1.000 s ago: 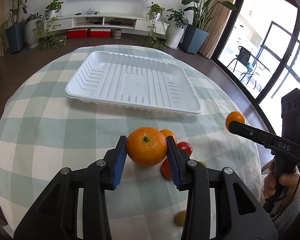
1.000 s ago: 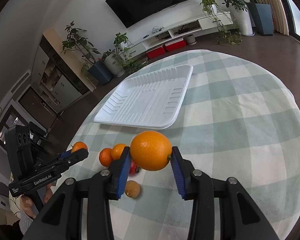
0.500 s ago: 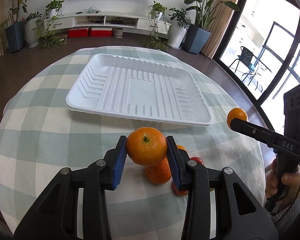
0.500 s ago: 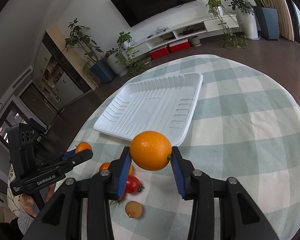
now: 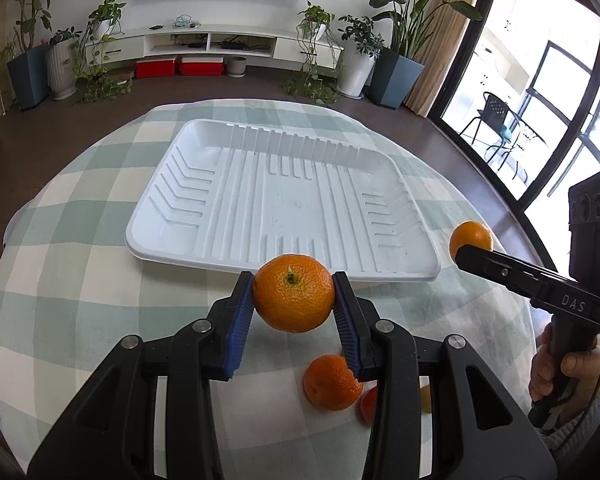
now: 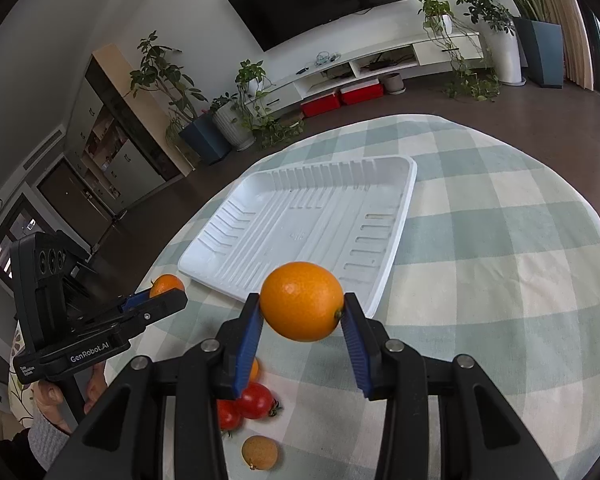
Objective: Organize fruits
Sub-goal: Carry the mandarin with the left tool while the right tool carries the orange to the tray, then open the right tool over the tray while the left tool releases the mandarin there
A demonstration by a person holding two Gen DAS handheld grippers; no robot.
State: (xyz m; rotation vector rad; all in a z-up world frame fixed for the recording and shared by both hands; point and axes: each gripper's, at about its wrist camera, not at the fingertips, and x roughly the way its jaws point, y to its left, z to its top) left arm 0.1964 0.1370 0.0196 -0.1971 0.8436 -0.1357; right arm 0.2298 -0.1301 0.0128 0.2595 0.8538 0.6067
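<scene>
Oranges sit clamped in the left hand-held gripper and right hand-held gripper, lifted toward the empty white tray for sorting.

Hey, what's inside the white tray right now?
Nothing shows in the white tray: only its ribbed floor. Both oranges are held in the grippers, short of it, each covering a bit of the near rim.

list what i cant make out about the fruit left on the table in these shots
- Left wrist view: a red fruit and a yellowish one are mostly hidden behind the left claw's right finger.
- Right wrist view: a small orange is almost covered by the right claw's left finger.
- Either view: the total fruit count is unclear.
</scene>
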